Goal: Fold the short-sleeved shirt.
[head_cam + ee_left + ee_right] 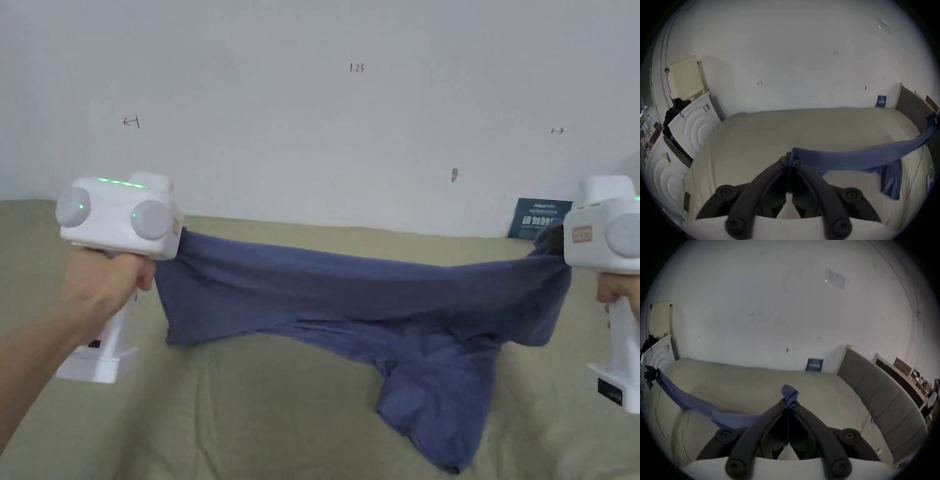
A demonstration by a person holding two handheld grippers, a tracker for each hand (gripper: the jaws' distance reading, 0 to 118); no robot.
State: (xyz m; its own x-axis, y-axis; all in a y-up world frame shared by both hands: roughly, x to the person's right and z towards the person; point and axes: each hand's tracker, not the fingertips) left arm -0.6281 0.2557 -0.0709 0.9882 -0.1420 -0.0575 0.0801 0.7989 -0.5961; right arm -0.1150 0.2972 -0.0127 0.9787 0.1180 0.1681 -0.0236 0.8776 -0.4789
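So the left gripper (181, 240) sits at 9 o'clock in the head view, jaws pinched tight on one end of the blue shirt (375, 300). The shirt is stretched across mid-air over the beige bed (250, 400), with a chunk sagging down toward 5 o'clock, its lowest end looking like it reaches the cover. Over at 3 o'clock the right gripper (559, 240) is clamped on the other end, a little tuft poking past its closed jaws in the right gripper view.
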